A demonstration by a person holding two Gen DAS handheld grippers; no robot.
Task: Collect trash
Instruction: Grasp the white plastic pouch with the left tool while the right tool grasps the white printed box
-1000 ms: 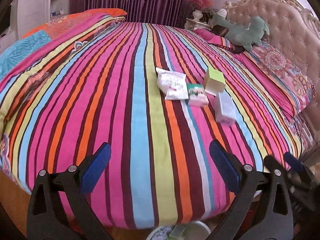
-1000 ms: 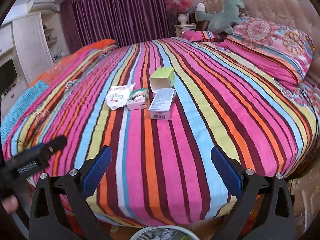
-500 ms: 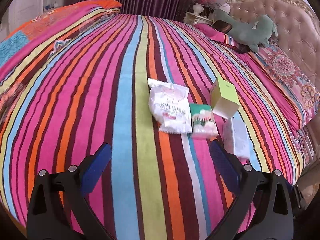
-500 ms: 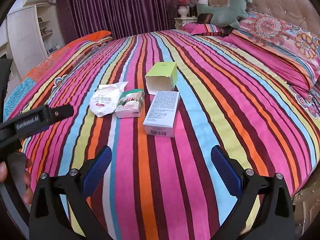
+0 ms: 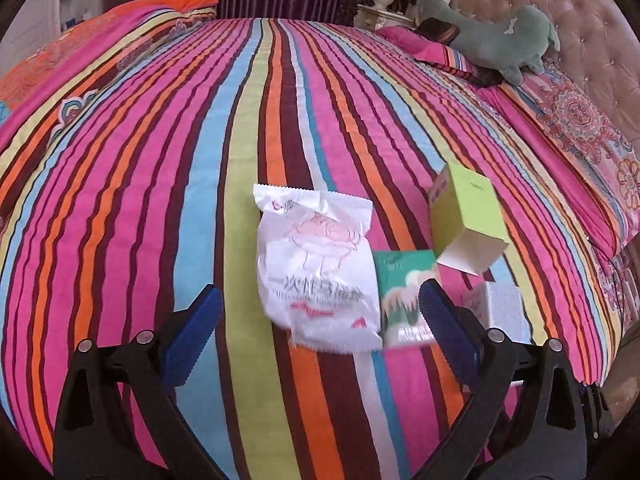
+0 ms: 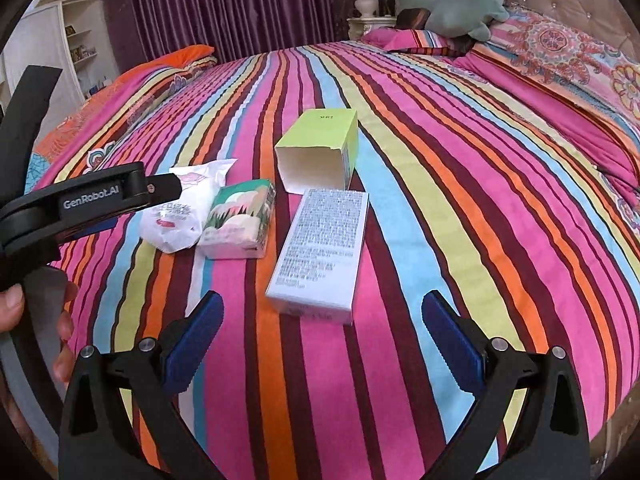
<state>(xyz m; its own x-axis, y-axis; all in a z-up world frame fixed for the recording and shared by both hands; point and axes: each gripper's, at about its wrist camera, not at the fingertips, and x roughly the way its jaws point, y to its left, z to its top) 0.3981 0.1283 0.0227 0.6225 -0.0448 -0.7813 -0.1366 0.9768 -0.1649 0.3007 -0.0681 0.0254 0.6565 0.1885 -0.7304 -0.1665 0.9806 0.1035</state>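
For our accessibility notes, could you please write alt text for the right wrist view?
The open right hand-held gripper hovers over a striped bedspread, facing a white printed box, an open green box, a small green carton and a white wrapper. The left hand-held gripper reaches in beside the wrapper.

White box [image 5: 505,309] half behind left gripper's finger [image 5: 448,330] (wrapper [image 5: 318,270] print blurred)

A striped bedspread [image 5: 160,168] of pink, orange, blue and yellow covered the bed. At its far end a green plush toy [image 6: 460,4] lay on patterned pillows [image 6: 560,56] against a tufted headboard [image 5: 592,28]. Beyond the bedspread hung purple curtains [image 6: 224,4], with a white shelf [image 6: 76,44] beside them.
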